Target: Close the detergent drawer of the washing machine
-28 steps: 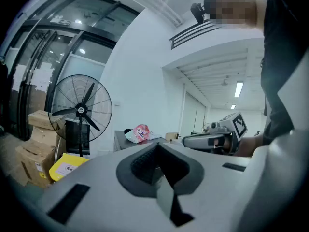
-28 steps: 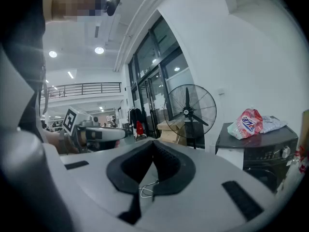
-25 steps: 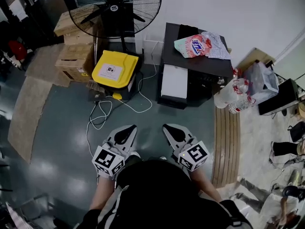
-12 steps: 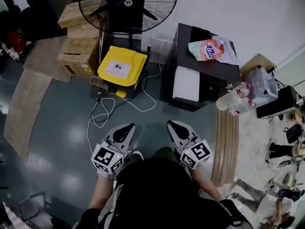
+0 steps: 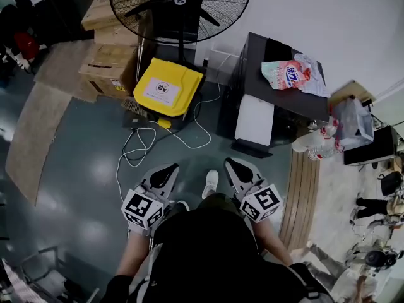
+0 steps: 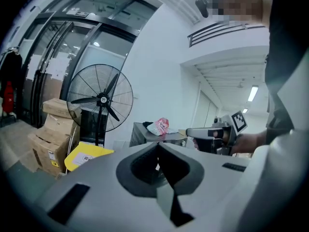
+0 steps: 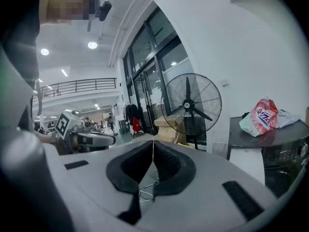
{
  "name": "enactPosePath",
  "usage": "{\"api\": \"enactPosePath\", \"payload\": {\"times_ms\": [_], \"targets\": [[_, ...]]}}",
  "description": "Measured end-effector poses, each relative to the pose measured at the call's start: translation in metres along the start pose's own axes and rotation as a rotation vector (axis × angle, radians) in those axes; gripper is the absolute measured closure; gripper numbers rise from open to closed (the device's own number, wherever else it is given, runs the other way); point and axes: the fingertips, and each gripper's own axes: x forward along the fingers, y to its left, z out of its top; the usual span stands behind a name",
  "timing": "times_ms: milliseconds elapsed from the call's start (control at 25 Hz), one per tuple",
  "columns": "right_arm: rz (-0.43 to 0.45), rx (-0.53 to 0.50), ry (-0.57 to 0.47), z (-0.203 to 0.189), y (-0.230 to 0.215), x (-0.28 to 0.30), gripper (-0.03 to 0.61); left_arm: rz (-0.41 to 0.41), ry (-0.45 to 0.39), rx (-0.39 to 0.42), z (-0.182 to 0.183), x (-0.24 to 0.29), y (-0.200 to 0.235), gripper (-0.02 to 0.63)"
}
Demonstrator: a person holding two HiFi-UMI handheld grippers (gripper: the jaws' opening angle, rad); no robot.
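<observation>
The washing machine (image 5: 278, 90) is a dark box against the white wall at the upper right of the head view. A white panel (image 5: 254, 120) stands out on its front; I cannot tell whether that is the detergent drawer. A red and white detergent bag (image 5: 291, 74) lies on its top. My left gripper (image 5: 165, 172) and right gripper (image 5: 235, 167) are held side by side over the floor, well short of the machine, both shut and empty. The right gripper view shows the shut jaws (image 7: 153, 143), with the machine (image 7: 270, 139) at its right. In the left gripper view the jaws (image 6: 158, 146) are also shut.
A large standing fan (image 5: 180, 8) and stacked cardboard boxes (image 5: 110, 62) are at the back left. A yellow case (image 5: 167, 88) with white cables (image 5: 142, 150) lies left of the machine. A slatted wooden board (image 5: 306, 194) and plastic bags (image 5: 350, 122) are on the right.
The person has stepped forward, so the machine and fan sit nearer and lower in the head view. A white shoe now shows between the grippers. Both grippers stay shut.
</observation>
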Motion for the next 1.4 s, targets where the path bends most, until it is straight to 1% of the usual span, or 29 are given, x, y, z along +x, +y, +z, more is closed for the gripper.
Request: {"api": "enactPosePath", "payload": {"times_ms": [160, 480, 600, 800, 960, 1120, 1240, 1400], "targets": [[0.044, 0.007, 0.009, 0.010, -0.036, 0.018, 0.560, 0.026, 0.022, 0.004, 0.009, 0.037, 0.009, 0.603], [0.132, 0.037, 0.018, 0.026, -0.120, 0.051, 0.560, 0.097, 0.043, 0.012, 0.034, 0.135, 0.029, 0.603], [0.145, 0.051, 0.023, 0.030, -0.156, 0.053, 0.560, 0.106, 0.059, 0.017, 0.040, 0.171, 0.029, 0.603], [0.135, 0.071, 0.048, 0.027, -0.214, 0.054, 0.560, 0.096, 0.096, 0.033, 0.043, 0.227, 0.023, 0.603], [0.088, 0.086, 0.063, 0.019, -0.250, 0.044, 0.560, 0.057, 0.133, 0.026, 0.038, 0.260, 0.014, 0.603], [0.001, 0.114, 0.075, 0.006, -0.279, 0.027, 0.560, -0.011, 0.176, 0.027, 0.029, 0.286, 0.005, 0.603], [-0.075, 0.146, 0.089, -0.007, -0.296, 0.010, 0.560, -0.074, 0.218, 0.041, 0.019, 0.304, -0.002, 0.603], [-0.186, 0.188, 0.105, -0.026, -0.310, -0.015, 0.560, -0.186, 0.277, 0.070, 0.005, 0.324, -0.015, 0.603]]}}
